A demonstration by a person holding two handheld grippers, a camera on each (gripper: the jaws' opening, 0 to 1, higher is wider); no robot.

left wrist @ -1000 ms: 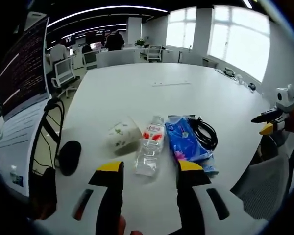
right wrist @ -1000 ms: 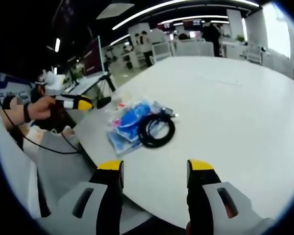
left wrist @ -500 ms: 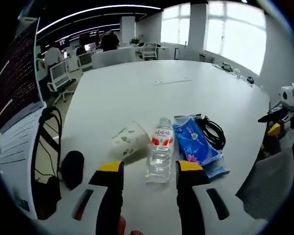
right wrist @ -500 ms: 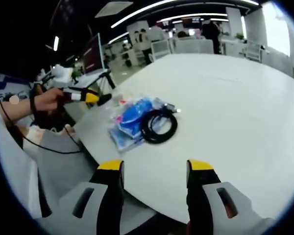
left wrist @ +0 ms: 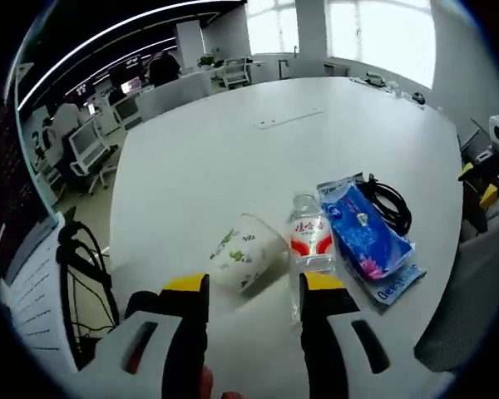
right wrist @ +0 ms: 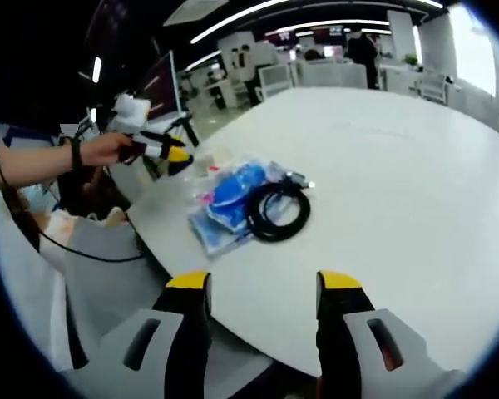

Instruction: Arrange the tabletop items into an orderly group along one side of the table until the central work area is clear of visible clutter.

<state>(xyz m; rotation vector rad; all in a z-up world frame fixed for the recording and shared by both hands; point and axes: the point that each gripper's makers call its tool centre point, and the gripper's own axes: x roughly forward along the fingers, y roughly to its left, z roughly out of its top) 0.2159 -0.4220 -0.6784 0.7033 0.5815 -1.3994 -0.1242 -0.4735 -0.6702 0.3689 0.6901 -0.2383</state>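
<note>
— Where's the paper cup [left wrist: 245,259]?
— Tipped on its side at twelve o'clock of the left gripper [left wrist: 251,289], whose jaws stand apart, empty. The water bottle [left wrist: 309,249] lies beside it.
— How will it handle?
— Light and crushable, I'd judge; pinch the rim gently. The right gripper [right wrist: 256,289] is also unclenched, with the black cable coil [right wrist: 278,214] ahead.

My left gripper [left wrist: 254,287] has its yellow-tipped jaws spread apart, nothing between them. My right gripper [right wrist: 262,283] is likewise parted and holds nothing. In the right gripper view, my hand [right wrist: 108,150] grips the left gripper's handle, forearm outstretched.
</note>
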